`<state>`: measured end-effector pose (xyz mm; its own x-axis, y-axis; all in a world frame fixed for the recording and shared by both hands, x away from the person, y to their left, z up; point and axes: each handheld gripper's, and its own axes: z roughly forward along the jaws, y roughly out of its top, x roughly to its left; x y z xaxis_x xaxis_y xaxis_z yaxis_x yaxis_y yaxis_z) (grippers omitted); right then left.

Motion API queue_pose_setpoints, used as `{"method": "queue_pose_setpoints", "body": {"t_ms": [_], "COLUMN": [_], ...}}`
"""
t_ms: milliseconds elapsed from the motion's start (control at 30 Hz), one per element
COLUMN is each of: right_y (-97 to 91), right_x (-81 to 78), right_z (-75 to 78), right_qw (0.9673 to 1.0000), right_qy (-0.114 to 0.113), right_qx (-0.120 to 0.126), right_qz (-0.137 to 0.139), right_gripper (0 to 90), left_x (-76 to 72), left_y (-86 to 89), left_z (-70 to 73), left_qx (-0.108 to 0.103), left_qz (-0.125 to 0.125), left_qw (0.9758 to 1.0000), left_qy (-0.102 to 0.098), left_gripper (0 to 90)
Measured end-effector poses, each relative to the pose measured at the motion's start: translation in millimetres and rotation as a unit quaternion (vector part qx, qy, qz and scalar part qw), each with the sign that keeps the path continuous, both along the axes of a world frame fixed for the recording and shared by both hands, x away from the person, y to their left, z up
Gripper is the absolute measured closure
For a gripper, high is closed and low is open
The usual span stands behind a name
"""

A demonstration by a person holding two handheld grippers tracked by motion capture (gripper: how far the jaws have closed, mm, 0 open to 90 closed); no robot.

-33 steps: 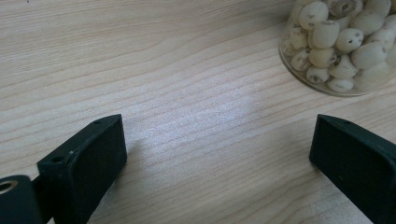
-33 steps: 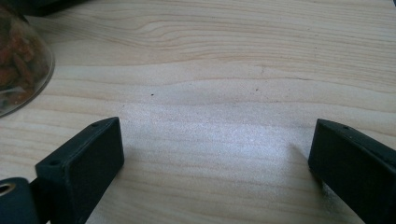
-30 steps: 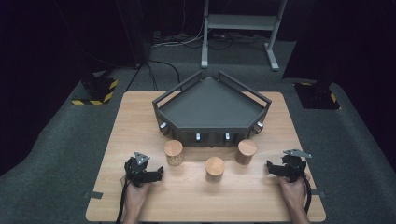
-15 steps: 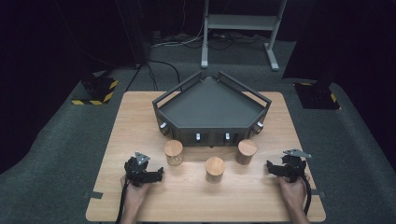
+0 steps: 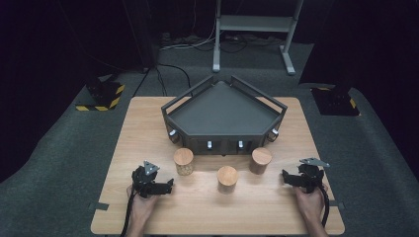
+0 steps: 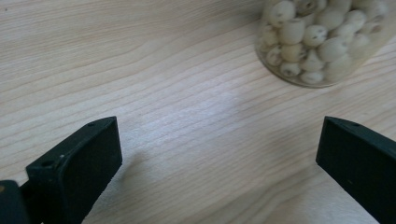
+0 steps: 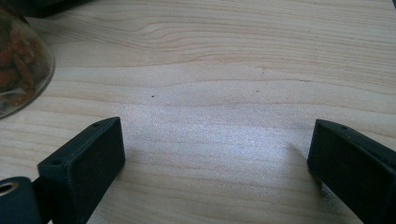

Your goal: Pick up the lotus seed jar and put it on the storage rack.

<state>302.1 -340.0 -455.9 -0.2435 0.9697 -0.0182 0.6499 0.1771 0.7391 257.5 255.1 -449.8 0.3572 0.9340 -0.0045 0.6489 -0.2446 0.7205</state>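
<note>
Three glass jars with wooden lids stand on the wooden table (image 5: 148,123) in front of a dark five-sided tray (image 5: 225,111): a left jar (image 5: 183,160), a middle jar (image 5: 228,177) and a right jar (image 5: 261,159). My left gripper (image 5: 169,186) lies low near the front left, pointing right. Its jaws have just been opening and stand open over bare wood (image 6: 218,140). The left jar (image 6: 322,42), full of pale round seeds, sits ahead of it to the right. My right gripper (image 5: 285,177) rests at the front right, open (image 7: 215,144). The right jar (image 7: 18,70), with reddish-brown contents, shows at the left edge of its view.
The tray has raised rails and small knobs on its front wall. The table's front edge runs just behind both hands. On the dark floor beyond stand a metal stand (image 5: 252,29) and a yellow-black striped base (image 5: 101,96).
</note>
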Motion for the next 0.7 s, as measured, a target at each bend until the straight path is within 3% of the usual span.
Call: {"method": "queue_pose_setpoints", "body": {"t_ms": [133, 400, 700], "right_y": [0.0, 0.0, 0.0], "right_x": [0.0, 0.0, 0.0], "right_z": [0.0, 0.0, 0.0], "right_qw": [1.0, 1.0, 1.0], "right_qy": [0.0, 0.0, 0.0], "right_qx": [0.0, 0.0, 0.0], "right_qz": [0.0, 0.0, 0.0], "right_gripper": [3.2, 3.2, 3.3], "left_x": [0.7, 3.2, 8.2], "left_y": [-4.6, -12.5, -24.2], "left_z": [4.0, 6.5, 5.5], "left_qx": [0.009, -0.001, -0.002], "left_qz": [-0.013, -0.034, -0.041], "left_qw": [0.9999, 0.9994, 0.9991], "left_qy": [0.003, 0.006, 0.013], "left_gripper": [0.7, 1.9, 3.3]}}
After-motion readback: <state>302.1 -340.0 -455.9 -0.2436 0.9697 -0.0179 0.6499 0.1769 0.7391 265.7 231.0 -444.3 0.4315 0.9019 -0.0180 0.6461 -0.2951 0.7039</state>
